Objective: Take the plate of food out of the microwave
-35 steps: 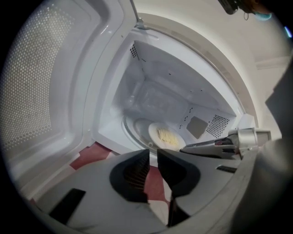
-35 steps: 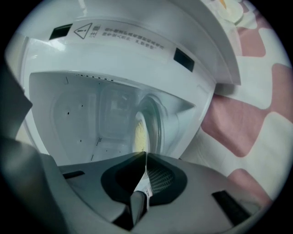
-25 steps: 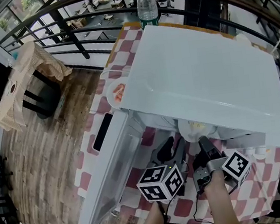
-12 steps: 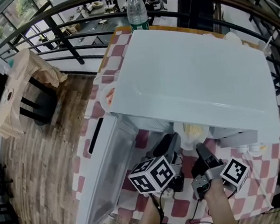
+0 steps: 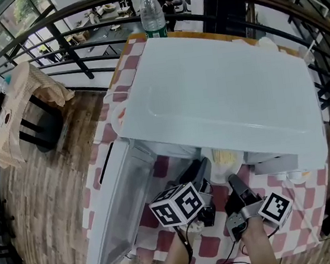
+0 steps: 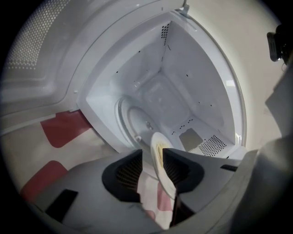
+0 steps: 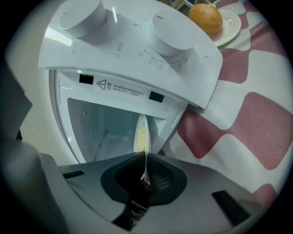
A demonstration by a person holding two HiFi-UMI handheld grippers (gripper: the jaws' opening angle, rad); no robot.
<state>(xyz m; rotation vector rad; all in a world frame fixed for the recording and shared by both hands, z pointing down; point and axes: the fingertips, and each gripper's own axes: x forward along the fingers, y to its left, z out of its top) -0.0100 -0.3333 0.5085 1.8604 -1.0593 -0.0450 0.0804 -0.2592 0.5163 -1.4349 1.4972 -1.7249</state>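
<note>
A white plate of yellow food [image 5: 223, 158] sticks out of the open white microwave [image 5: 219, 86] at its front. My right gripper [image 5: 235, 180] is shut on the plate's near rim. In the right gripper view the plate [image 7: 142, 132] stands edge-on, pinched between the jaws. My left gripper [image 5: 202, 170] reaches the plate's left rim. In the left gripper view the plate [image 6: 159, 157] lies against one jaw with a gap to the other, so my left gripper [image 6: 155, 171] is open around it. Behind it is the cavity's glass turntable [image 6: 136, 122].
The microwave door [image 5: 118, 209] hangs open to the left over the red-and-white checked tablecloth [image 5: 160, 166]. An orange [image 7: 206, 17] on a white saucer [image 7: 232, 28] sits beside the knobs [image 7: 171, 34]. A water bottle [image 5: 151, 7] stands behind, by the railing. A draped chair [image 5: 19, 110] stands at left.
The plate shows a little further out from under the microwave's front edge. Both grippers have drawn back slightly with it, and the left one has rolled somewhat.
</note>
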